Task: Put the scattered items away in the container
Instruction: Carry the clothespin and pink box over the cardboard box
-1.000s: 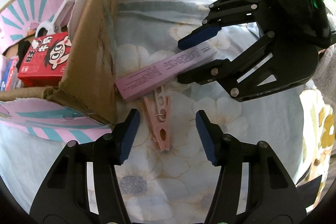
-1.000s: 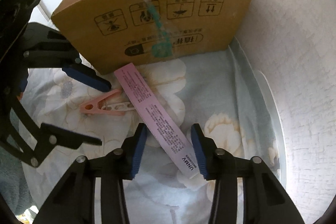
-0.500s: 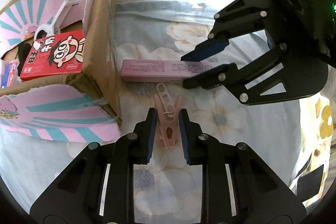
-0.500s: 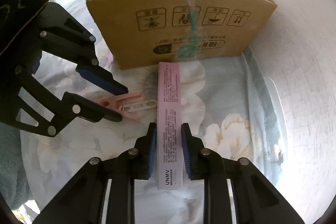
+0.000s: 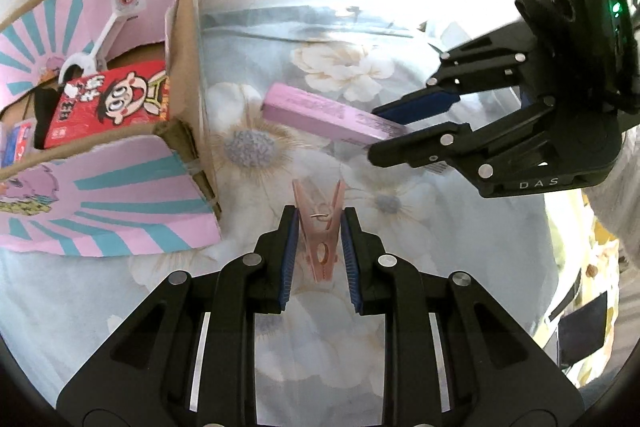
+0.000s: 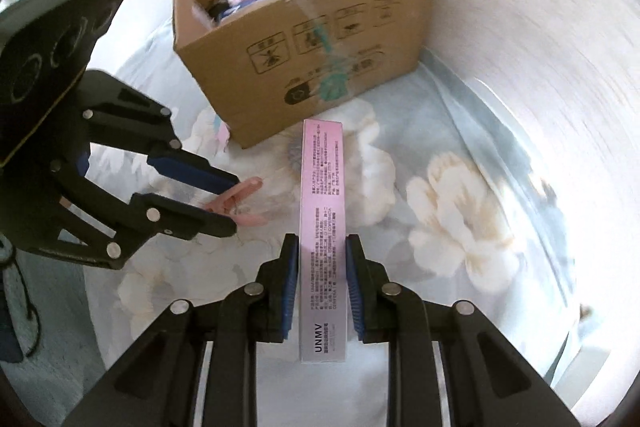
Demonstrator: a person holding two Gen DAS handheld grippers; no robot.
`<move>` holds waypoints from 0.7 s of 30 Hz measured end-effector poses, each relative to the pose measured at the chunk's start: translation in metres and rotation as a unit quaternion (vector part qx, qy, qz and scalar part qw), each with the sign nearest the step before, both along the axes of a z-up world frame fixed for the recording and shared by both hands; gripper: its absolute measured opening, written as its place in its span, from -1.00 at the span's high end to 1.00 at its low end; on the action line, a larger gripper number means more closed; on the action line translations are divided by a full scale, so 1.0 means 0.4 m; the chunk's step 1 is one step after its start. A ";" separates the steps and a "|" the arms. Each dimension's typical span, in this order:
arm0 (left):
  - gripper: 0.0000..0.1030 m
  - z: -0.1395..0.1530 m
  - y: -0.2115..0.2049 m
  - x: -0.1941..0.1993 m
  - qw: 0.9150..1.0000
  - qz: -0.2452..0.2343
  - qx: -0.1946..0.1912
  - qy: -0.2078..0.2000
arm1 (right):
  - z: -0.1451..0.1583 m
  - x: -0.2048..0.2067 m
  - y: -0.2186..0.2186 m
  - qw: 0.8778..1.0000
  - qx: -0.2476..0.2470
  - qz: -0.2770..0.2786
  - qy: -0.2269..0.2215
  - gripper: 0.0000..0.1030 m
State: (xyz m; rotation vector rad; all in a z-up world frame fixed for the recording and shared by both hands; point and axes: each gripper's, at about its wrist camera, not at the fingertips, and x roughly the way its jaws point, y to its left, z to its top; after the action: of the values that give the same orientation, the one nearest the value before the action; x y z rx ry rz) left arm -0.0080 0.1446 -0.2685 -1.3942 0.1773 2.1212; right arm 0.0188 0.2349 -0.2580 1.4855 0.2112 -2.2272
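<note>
L wrist view: my left gripper is now clamped on the salmon-pink plastic clothespin, pads pressing both its sides. A sec ago the jaws stood wide w/ the pin lying loose on the pale blue floral bedsheet between them; they closed and haven't shifted since. Pin looks barely off the sheet, if at all, can't tell. The open brown cardboard box w/ pink-and-teal striped flaps sits far left, already holding a red cartoon snack packet and a white plastic scoop-like piece. On the right, my right gripper has the long pink rectangular carton by one end, the free end tilted up and clear of the sheet, pointing toward the box.

R wrist view: right gripper narrow, squeezed on the carton near its printed end; the carton runs straight away from me toward the near wall of the box. A sec ago it lay slanted on the sheet w/ the jaws only straddling it; now it's gripped, squared up and lifted. Frame is blurred, so I'm moving. Left gripper at left, pin poking out past its tips.

So both pickups look done. I reckon what's left is to carry each over the box rim and let go; the long carton prob needs angling to drop in.
</note>
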 end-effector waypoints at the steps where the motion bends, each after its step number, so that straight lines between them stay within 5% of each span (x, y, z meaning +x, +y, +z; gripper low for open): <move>1: 0.63 0.009 -0.019 -0.015 1.000 -0.003 -0.001 0.002 | 0.007 0.008 0.007 1.000 -0.004 -0.013 0.002 0.58; 11: 0.63 0.148 -0.129 0.016 1.000 -0.014 0.008 0.024 | 0.144 0.093 0.000 0.990 -0.046 -0.128 0.042 0.58; 15: 0.63 0.215 -0.165 -0.006 0.999 -0.008 0.019 0.045 | 0.213 0.114 -0.108 0.985 -0.043 -0.152 0.064 0.58; 21: 0.62 0.319 -0.254 -0.041 0.996 0.014 0.033 0.081 | 0.271 0.131 -0.097 0.979 -0.037 -0.173 0.097 0.58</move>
State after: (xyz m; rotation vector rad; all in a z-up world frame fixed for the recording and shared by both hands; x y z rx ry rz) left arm -0.0243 0.0430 -0.1408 -1.1936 0.1509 2.2432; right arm 0.0713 0.1958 -0.1497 1.3463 -0.0770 -2.6263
